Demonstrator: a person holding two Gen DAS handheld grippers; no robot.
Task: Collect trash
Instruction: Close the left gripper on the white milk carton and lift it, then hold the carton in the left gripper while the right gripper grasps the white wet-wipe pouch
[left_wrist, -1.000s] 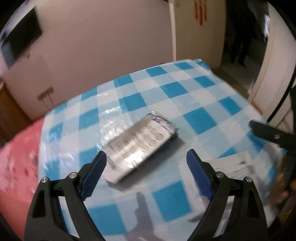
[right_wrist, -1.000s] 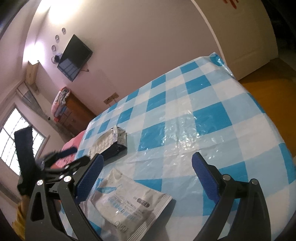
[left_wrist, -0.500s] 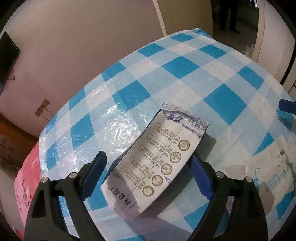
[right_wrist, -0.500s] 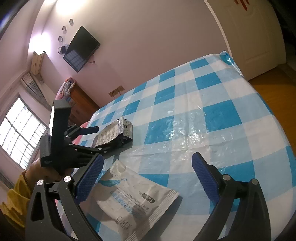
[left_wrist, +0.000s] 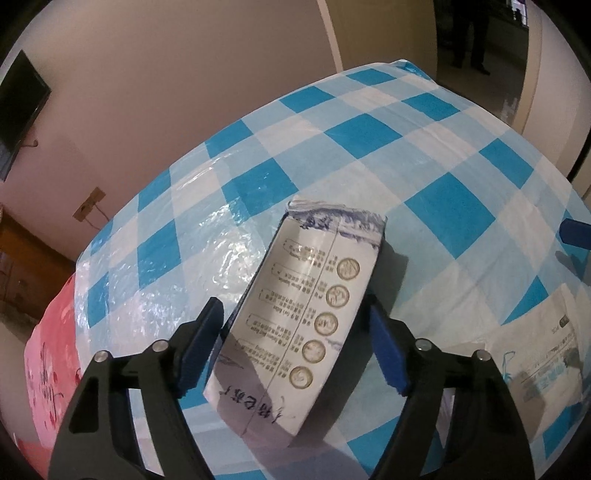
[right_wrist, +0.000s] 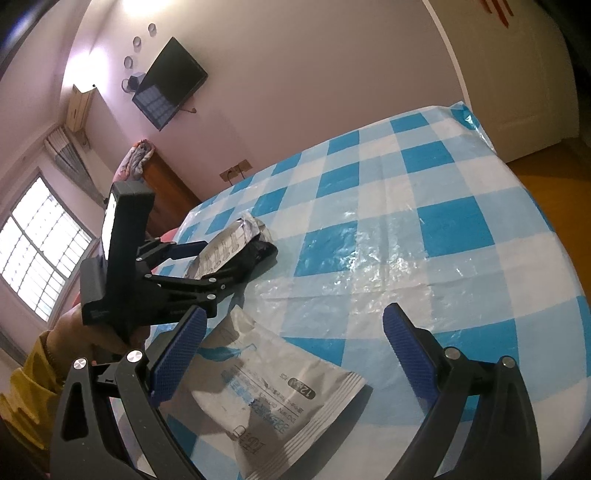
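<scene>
Left wrist view: I am closing the left gripper (left_wrist: 291, 345) on the carton (left_wrist: 308, 314), first pickup of the trash run.
Jaws are narrowing with the carton between them, pads not clearly pressing yet; it is lying flat toward the left edge of the table (left_wrist: 369, 147). Right gripper (right_wrist: 291, 354) is hanging released over the white pouch (right_wrist: 273, 395) near the front edge. Next, I judge: finish the squeeze, then lift.
</scene>
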